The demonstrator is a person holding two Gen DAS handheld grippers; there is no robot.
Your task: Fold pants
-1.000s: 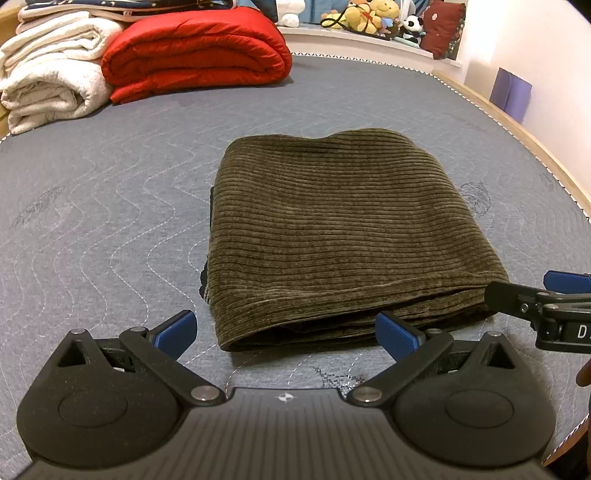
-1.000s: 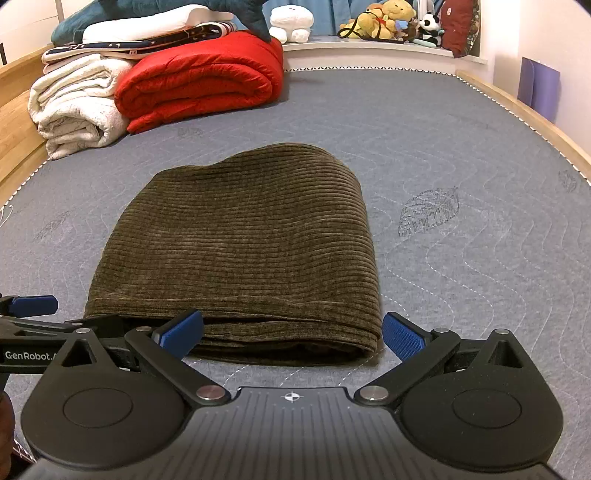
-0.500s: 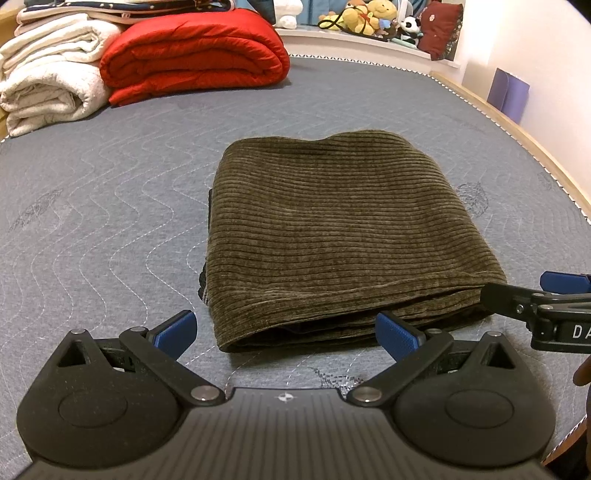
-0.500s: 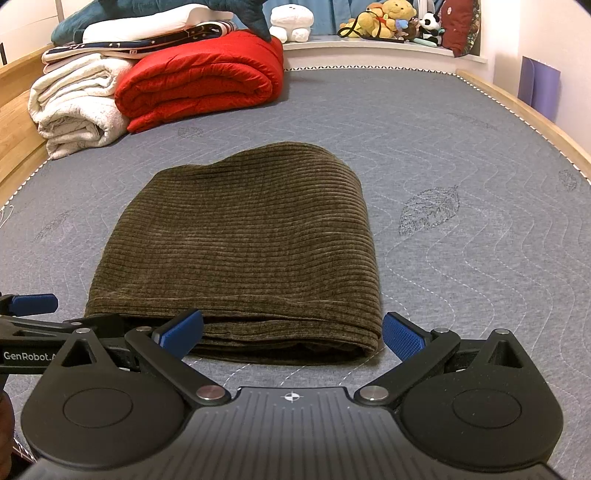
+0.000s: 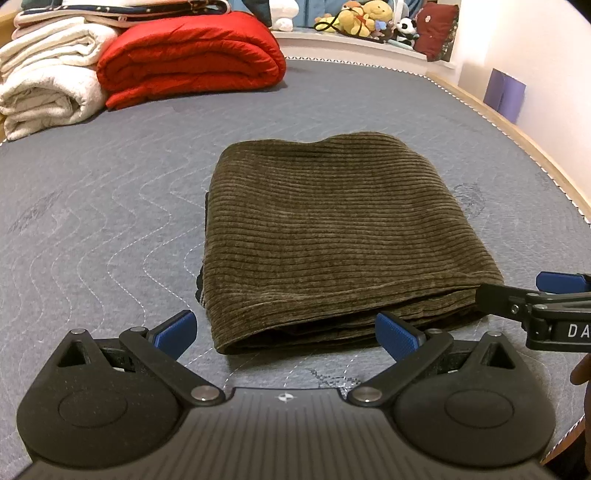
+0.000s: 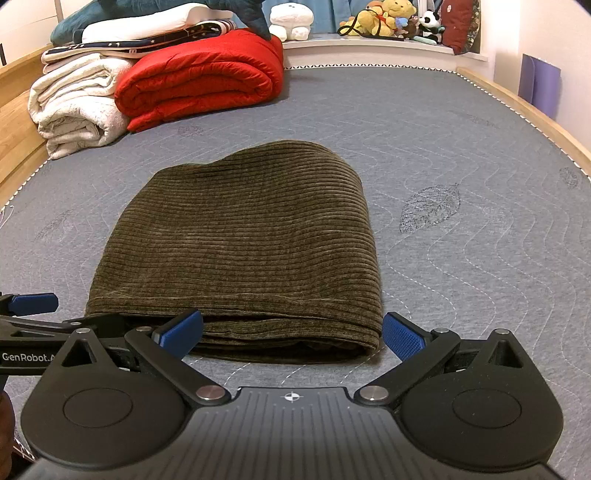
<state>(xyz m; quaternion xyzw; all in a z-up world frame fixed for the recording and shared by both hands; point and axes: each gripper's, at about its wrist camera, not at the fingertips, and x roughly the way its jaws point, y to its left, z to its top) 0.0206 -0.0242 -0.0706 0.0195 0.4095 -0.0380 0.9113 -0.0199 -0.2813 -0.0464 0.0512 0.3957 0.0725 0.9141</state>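
Olive-brown corduroy pants (image 5: 332, 236) (image 6: 243, 251) lie folded into a thick rectangle on the grey quilted mattress (image 5: 92, 229). Their layered open edge faces both cameras. My left gripper (image 5: 284, 334) is open just short of that near edge, blue pads wide apart, holding nothing. My right gripper (image 6: 291, 330) is also open at the near edge, empty, its pads spanning the fold's right end. In the left wrist view the right gripper's fingers (image 5: 517, 299) reach in from the right by the pants' near right corner. The left gripper's fingers (image 6: 33, 314) show at the left of the right wrist view.
A folded red quilt (image 6: 199, 77) and rolled white blankets (image 6: 77, 107) lie at the far left of the mattress. Plush toys (image 6: 384, 18) sit on a ledge behind. A wooden bed frame (image 6: 524, 110) runs along the right, with a purple item (image 6: 539, 85) by the wall.
The left wrist view has shifted slightly, drawing back and tilting a little. The pants lie unchanged and both grippers stay open.
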